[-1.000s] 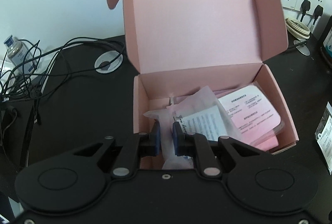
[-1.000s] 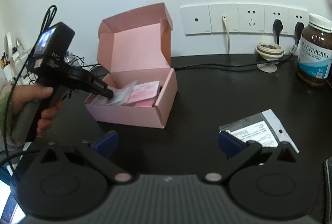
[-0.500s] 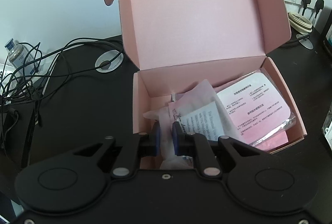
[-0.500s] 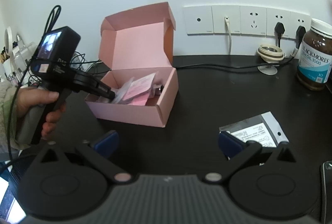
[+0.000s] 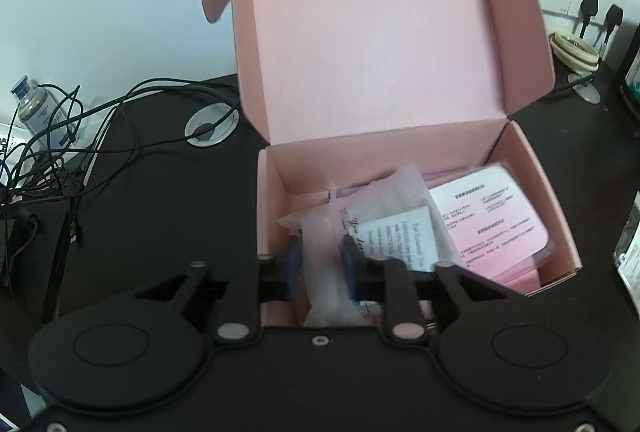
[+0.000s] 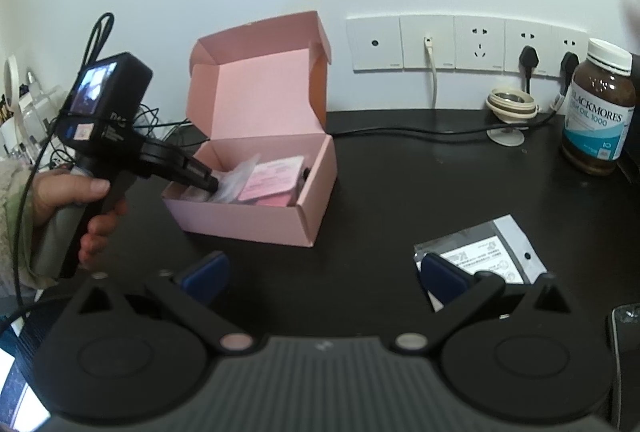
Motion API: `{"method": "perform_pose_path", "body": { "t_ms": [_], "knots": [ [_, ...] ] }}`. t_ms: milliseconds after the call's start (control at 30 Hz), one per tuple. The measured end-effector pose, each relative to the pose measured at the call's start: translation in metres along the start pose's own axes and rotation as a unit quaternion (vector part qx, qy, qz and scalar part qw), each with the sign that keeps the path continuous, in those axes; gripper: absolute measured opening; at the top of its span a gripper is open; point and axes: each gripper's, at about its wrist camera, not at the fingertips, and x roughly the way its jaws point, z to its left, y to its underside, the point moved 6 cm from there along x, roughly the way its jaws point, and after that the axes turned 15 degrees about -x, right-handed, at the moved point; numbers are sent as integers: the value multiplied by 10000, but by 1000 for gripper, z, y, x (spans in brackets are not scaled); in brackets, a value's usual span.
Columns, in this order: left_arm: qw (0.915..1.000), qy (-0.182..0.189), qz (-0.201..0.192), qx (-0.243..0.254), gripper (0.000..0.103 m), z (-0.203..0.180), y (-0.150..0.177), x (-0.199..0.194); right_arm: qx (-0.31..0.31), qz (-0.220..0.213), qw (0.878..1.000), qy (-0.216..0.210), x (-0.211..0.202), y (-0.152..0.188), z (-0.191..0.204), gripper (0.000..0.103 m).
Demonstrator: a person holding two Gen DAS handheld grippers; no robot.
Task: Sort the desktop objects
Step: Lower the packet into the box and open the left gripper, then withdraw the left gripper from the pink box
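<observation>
An open pink cardboard box [image 5: 560, 216] [image 6: 276, 220] stands on the black desk with its lid up. Inside lie a clear packet with a white printed sheet [image 5: 384, 228] and a pink card packet [image 5: 492, 220]. My left gripper [image 5: 320, 264] is at the box's near edge, its jaws parted a little around the clear packet's end. It also shows in the right wrist view [image 6: 208, 184], held by a hand. My right gripper [image 6: 320, 272] is open and empty above the desk. A flat silver packet [image 6: 484, 256] lies by its right finger.
A brown Blackmores bottle [image 6: 600, 112] stands at the far right under wall sockets [image 6: 452, 44]. A roll of tape [image 6: 510, 104] sits by the plugs. Tangled black cables [image 5: 60, 152] and a desk grommet [image 5: 210, 128] lie left of the box. A phone edge [image 6: 624, 352] is at bottom right.
The left gripper's jaws have widened from pinched on the clear packet to slightly apart. The box has shifted a little in view. The right gripper stays open.
</observation>
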Motion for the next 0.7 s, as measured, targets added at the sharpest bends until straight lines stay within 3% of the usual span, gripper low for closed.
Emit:
{"method": "perform_pose_path", "body": {
  "t_ms": [33,100,167,300,467,633,700],
  "knots": [
    [9999,136,22,-72,49,-1,-2,-3,-1,5,10000,-2,0,0,1,102],
    [9994,304,58,-153,59,-2,-5,-8,-1,17,10000,-21,0,1,2,102],
    [9995,286,-17,-107,60,-5,-7,-13,15,27,10000,-36,0,2,3,102],
    [9997,222,-97,8,74,-10,-9,-21,28,29,10000,-58,0,2,5,102],
    [9986,480,-209,1,81,-10,-13,-36,21,7,10000,-55,0,0,5,102],
    [9960,644,-599,161,87,-12,-5,-58,-55,-39,10000,10,0,-3,4,102],
    [9948,519,-805,343,88,-13,1,-64,-71,-56,9999,56,0,-2,1,102]
  ]
}}
